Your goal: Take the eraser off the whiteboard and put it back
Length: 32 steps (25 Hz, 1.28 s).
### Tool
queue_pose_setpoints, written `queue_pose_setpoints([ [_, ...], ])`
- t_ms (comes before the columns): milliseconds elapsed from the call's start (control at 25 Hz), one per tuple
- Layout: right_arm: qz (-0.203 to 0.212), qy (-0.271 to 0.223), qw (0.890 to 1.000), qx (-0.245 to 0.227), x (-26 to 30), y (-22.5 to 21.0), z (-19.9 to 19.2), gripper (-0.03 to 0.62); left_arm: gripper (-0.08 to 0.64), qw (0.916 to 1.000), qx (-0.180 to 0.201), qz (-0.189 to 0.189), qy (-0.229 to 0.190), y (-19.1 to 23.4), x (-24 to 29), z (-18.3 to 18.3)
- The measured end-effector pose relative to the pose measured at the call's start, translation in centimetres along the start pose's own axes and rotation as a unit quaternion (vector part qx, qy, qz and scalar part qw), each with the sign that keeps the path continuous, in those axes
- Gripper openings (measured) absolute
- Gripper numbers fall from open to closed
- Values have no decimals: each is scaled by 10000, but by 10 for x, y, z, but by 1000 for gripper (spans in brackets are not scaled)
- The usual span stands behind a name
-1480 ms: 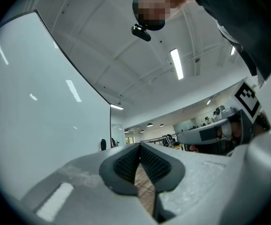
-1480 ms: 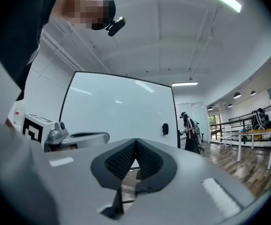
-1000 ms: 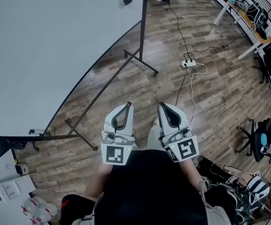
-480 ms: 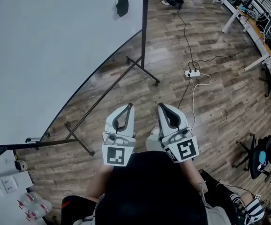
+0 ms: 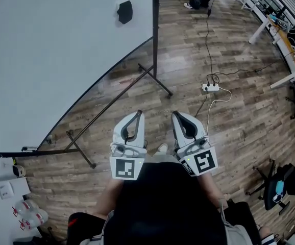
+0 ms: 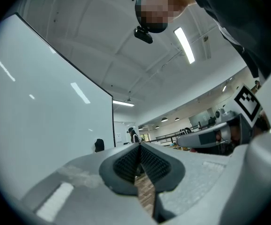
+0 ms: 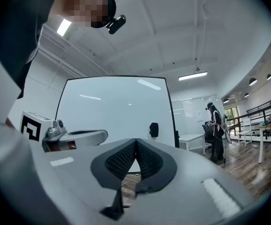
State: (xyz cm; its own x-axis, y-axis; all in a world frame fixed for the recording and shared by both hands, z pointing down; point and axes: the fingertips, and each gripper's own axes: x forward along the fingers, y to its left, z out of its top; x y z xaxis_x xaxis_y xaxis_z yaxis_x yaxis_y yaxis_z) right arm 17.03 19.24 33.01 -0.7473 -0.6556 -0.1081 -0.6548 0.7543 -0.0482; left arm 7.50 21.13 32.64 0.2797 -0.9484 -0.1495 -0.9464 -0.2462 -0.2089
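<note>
In the head view the eraser (image 5: 124,11), on the whiteboard (image 5: 60,50) at about 11 o'clock from the grippers, sits lower in frame than a second ago. So the person has been walking toward it, with the left gripper (image 5: 137,114) and right gripper (image 5: 177,115) side by side. The left gripper view shows its jaws closed on nothing, with the eraser small at 9 o'clock of their tips. The right gripper view shows the same closed, empty jaws with the eraser at 2 o'clock, well apart, so I judge the reach not yet begun.

eraser (image 5: 124,11): small, dark; you see it stuck flat on the whiteboard (image 5: 50,60), near its right edge
whiteboard: white, blank; stands upright to your left
</note>
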Motion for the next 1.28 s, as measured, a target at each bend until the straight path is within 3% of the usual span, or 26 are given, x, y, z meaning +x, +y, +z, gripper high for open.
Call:
queue_pose_setpoints([
  [320,143,-9,9999,67,11,-22,1,2,2,9999,47,150,55,3,27,-2],
  [760,-45,202,9998,50,54,-64,-15,2,3,9997,19,254,20,37,85,-26],
  [1280,148,455,9989,4,177,-109,-29,2,2,9992,-19,400,-68,120,178,-57],
])
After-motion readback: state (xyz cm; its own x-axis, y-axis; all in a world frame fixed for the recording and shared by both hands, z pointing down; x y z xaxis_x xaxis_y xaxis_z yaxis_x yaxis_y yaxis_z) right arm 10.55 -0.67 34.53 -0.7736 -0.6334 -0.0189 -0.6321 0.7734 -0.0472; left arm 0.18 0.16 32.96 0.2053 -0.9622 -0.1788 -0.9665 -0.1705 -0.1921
